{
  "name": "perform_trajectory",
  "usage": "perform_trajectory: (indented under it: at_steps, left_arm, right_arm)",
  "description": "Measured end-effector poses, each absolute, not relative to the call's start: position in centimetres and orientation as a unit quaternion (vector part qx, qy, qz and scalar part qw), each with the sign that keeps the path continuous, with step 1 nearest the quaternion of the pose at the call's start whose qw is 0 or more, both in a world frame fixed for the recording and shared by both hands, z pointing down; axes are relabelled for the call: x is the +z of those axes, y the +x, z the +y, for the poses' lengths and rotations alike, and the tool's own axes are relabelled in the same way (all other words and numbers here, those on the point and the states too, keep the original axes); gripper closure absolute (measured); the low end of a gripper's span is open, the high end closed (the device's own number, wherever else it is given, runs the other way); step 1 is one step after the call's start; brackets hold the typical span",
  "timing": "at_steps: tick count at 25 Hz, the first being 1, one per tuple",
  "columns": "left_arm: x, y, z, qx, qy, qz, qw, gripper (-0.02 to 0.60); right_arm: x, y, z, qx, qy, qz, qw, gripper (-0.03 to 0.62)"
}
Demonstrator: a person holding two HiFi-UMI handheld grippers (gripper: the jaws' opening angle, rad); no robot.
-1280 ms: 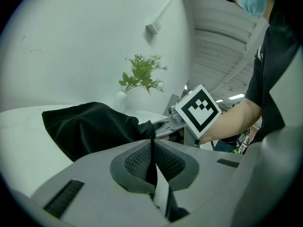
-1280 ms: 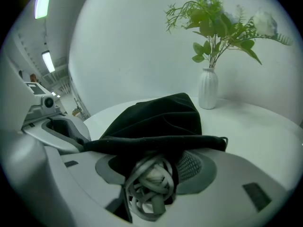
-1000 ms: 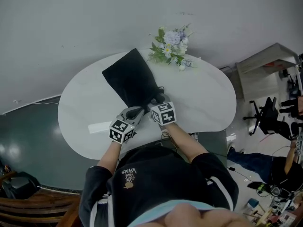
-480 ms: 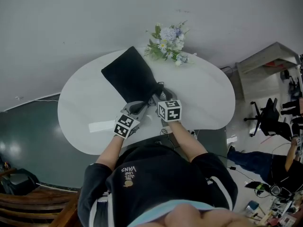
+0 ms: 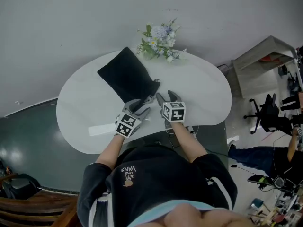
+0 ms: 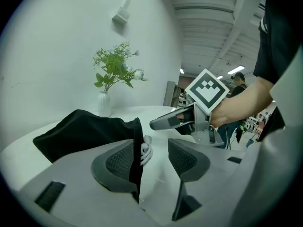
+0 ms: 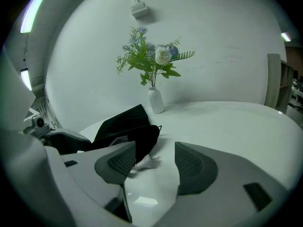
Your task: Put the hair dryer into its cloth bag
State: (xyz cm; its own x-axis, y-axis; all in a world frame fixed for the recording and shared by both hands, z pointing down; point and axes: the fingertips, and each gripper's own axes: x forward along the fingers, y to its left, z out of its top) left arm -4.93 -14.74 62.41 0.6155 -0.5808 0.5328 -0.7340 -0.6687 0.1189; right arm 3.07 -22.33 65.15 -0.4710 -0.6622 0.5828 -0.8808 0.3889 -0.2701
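We're seeing the left claw (image 6: 151, 156) standing wide, its jaws just having been opening. The cloth bag (image 5: 127, 78) mouth hem and white cord (image 6: 146, 151) are lying loose between them, unpinched, so we're judging it's letting go with bagging looking done. The right claw (image 7: 155, 162) is gaping wide and empty at the mouth's 3 o'clock. The hair dryer isn't showing; we're guessing it's inside the bag. The white oval counter (image 5: 203, 96) is carrying flowers (image 5: 157, 36) at 12 o'clock, and an office chair (image 5: 271, 113) is sitting at 3 o'clock.

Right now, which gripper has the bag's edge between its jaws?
The left gripper: its jaws have just been opening, the bag's edge between them; the right gripper is apart.
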Motion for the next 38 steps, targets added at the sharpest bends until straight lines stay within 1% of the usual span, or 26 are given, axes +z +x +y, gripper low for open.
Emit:
perform_trajectory:
  at_steps: [4, 8, 16, 22, 31, 33, 34, 35, 36, 37, 38]
  left_arm:
    - [62.4, -4.6, -14.4, 0.273, 0.875, -0.384, 0.114, 0.347]
    - [62.1, -3.6, -13.6, 0.267, 0.874, -0.390, 0.112, 0.321]
    - [61.4, -3.3, -12.8, 0.297, 0.844, -0.441, 0.074, 0.314]
    - [60.8, -1.5, -11.1, 0.274, 0.846, -0.451, 0.081, 0.314]
    - [57.8, -0.9, -10.3, 0.222, 0.834, -0.502, 0.063, 0.318]
    - [57.4, -0.8, -9.8, 0.215, 0.830, -0.510, 0.064, 0.334]
    - [57.2, -0.8, -9.5, 0.214, 0.828, -0.514, 0.067, 0.354]
    - [57.0, -0.8, -9.1, 0.211, 0.825, -0.519, 0.070, 0.382]
    - [56.8, -0.8, -8.8, 0.207, 0.823, -0.524, 0.070, 0.403]
    - [56.5, -0.9, -8.5, 0.202, 0.821, -0.529, 0.069, 0.421]
    - [56.2, -0.9, -8.2, 0.197, 0.819, -0.534, 0.068, 0.433]
  right_arm:
    - [65.1, 4.3, -20.4, 0.286, 0.474, -0.809, 0.196, 0.361]
    - [64.7, 5.5, -18.6, 0.292, 0.473, -0.809, 0.191, 0.361]
    - [63.2, 7.5, -15.6, 0.290, 0.458, -0.821, 0.180, 0.361]
    - [61.6, 8.2, -13.9, 0.283, 0.441, -0.836, 0.164, 0.361]
    - [59.0, 9.2, -11.5, 0.248, 0.415, -0.864, 0.143, 0.362]
    - [58.6, 9.4, -10.9, 0.237, 0.409, -0.870, 0.144, 0.364]
    - [58.3, 9.6, -10.5, 0.232, 0.406, -0.872, 0.144, 0.370]
    - [58.0, 9.8, -10.2, 0.228, 0.406, -0.874, 0.143, 0.393]
    - [57.7, 10.0, -9.9, 0.223, 0.406, -0.875, 0.141, 0.451]
    - [57.3, 10.2, -9.7, 0.219, 0.406, -0.877, 0.138, 0.480]
    - [57.0, 10.4, -9.4, 0.215, 0.405, -0.878, 0.135, 0.491]
